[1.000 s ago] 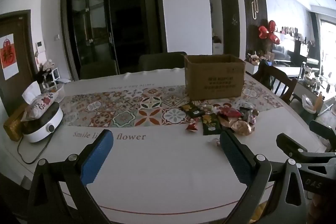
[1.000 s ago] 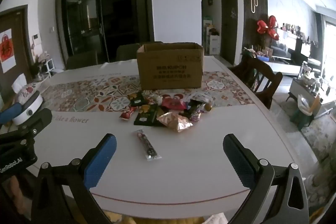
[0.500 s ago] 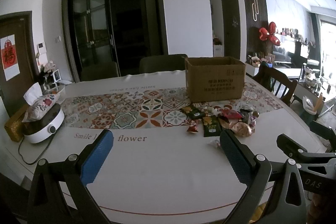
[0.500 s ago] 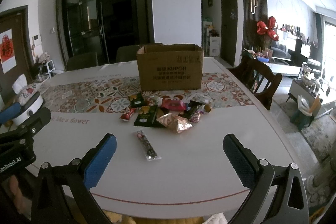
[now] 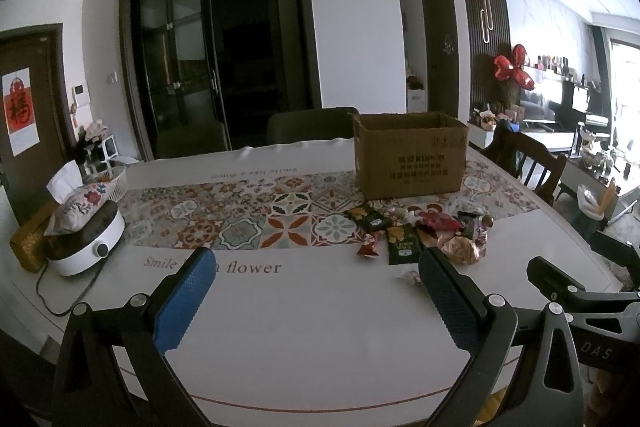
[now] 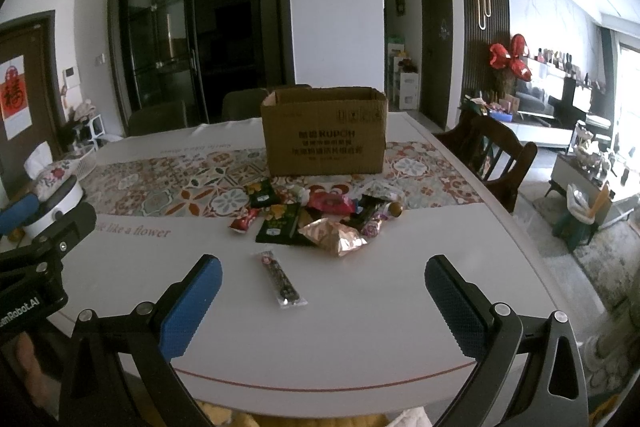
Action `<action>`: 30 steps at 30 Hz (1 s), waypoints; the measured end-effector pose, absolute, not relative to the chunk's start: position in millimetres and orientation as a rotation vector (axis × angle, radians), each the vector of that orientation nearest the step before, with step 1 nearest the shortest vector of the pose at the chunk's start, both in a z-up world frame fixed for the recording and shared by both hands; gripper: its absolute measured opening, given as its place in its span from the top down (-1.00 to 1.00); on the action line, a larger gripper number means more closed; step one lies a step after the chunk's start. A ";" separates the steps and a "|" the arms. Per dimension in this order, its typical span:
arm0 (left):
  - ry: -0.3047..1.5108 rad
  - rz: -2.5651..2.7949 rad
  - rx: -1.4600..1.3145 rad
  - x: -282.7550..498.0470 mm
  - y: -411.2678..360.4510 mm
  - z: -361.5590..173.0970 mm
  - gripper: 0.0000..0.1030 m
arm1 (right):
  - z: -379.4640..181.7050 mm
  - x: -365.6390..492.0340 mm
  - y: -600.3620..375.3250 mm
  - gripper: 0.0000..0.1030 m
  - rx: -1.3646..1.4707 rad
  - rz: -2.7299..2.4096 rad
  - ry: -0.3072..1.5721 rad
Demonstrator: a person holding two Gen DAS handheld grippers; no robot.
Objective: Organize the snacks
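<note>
A pile of snack packets lies on the table in front of an open brown cardboard box; both also show in the left wrist view, the pile and the box. A long dark snack bar lies alone, nearer to me, just ahead of my right gripper. A gold foil packet sits at the pile's front. My right gripper is open and empty above the table's near edge. My left gripper is open and empty, to the left of the pile.
A white appliance with a floral tissue pouch stands at the table's left, its cord trailing forward. A patterned runner crosses the white table. A wooden chair stands at the right, dark chairs behind the table.
Both views have shifted slightly, the box and pile sitting a little lower in the frames. Both grippers stay open and nothing on the table has moved.
</note>
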State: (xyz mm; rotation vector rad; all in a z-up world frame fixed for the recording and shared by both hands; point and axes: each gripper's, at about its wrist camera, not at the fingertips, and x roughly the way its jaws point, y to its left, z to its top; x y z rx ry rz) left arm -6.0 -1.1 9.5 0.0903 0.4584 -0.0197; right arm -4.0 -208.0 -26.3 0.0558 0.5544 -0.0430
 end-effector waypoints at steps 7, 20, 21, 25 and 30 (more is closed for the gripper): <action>0.455 -0.020 0.090 -5.3 -0.7 12.2 -1.00 | -24.8 -4.0 -207.4 -0.99 0.053 -0.043 0.552; 0.451 -0.018 0.091 -5.8 0.0 14.1 -1.00 | -23.1 -3.7 -207.2 -0.99 0.054 -0.043 0.549; 0.451 -0.017 0.091 -5.7 0.1 14.4 -1.00 | -23.3 -4.0 -207.2 -0.99 0.053 -0.043 0.548; 0.450 -0.018 0.091 -6.3 -0.4 13.3 -1.00 | -22.4 -3.5 -206.9 -0.99 0.052 -0.042 0.546; 0.450 -0.018 0.092 -6.7 -0.7 12.9 -1.00 | -23.5 -3.9 -207.1 -0.99 0.053 -0.043 0.547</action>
